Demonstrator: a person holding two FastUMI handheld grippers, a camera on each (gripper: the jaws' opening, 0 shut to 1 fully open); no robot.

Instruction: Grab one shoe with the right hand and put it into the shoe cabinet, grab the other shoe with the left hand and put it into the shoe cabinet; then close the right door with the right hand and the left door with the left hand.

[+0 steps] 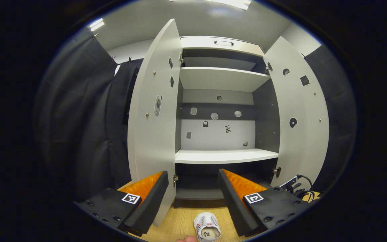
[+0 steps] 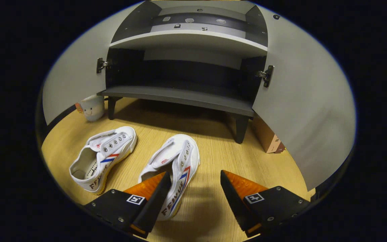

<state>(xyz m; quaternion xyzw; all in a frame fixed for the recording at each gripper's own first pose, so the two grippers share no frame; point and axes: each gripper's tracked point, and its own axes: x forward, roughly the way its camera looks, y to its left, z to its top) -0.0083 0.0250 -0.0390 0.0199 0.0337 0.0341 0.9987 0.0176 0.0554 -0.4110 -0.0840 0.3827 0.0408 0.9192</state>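
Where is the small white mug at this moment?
In the right gripper view, the white mug stands on the wooden floor at the far left, beside the cabinet's front left leg, beyond the left shoe.

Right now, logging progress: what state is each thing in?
Left door: open.
Right door: open.
Shoe cabinet: shelves bare, no shoe inside.
Nearer shoe: on floor, upright, ungripped.
Farther shoe: on floor, upright.
Left gripper: jaws open.
Right gripper: jaws open, above nearer shoe.
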